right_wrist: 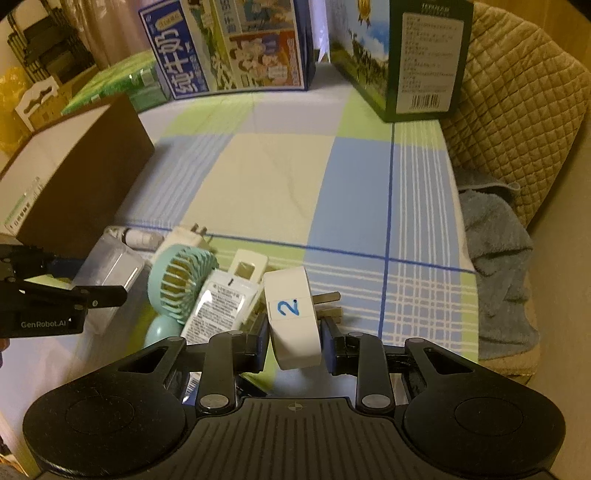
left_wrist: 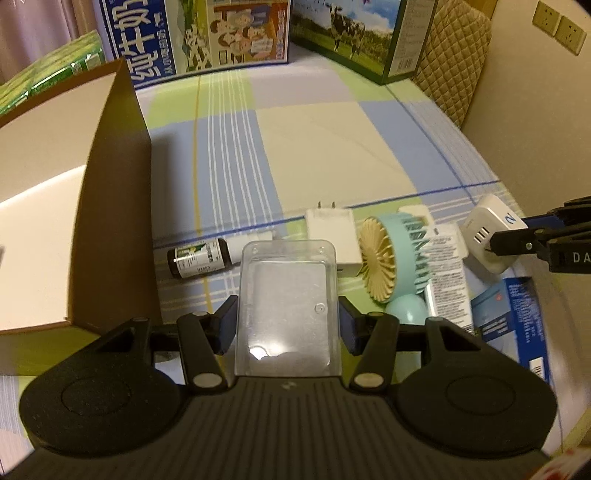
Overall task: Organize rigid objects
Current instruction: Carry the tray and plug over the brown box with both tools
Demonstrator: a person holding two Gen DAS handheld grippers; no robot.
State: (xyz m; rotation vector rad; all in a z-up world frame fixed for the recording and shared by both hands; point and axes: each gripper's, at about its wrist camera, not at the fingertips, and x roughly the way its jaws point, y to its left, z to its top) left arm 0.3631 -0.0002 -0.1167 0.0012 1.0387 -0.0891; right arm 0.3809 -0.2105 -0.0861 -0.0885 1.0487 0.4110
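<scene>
My left gripper [left_wrist: 287, 325] is shut on a clear plastic case [left_wrist: 286, 306], held just above the checked cloth. My right gripper [right_wrist: 295, 341] is shut on a white plug adapter marked "2" [right_wrist: 293, 321]; it also shows in the left wrist view [left_wrist: 491, 232]. Between them lie a mint handheld fan [left_wrist: 391, 258], a white charger [left_wrist: 332, 232], a dark small bottle [left_wrist: 199, 258] and a white labelled packet [left_wrist: 448, 273]. An open brown cardboard box [left_wrist: 110, 206] stands at the left, close to my left gripper.
Milk cartons [left_wrist: 192, 33] and a green carton [left_wrist: 369, 37] stand at the back of the table. A blue box [left_wrist: 517, 325] lies at the right. A quilted chair [right_wrist: 517, 110] with a blue towel [right_wrist: 495, 258] is beside the table's right edge.
</scene>
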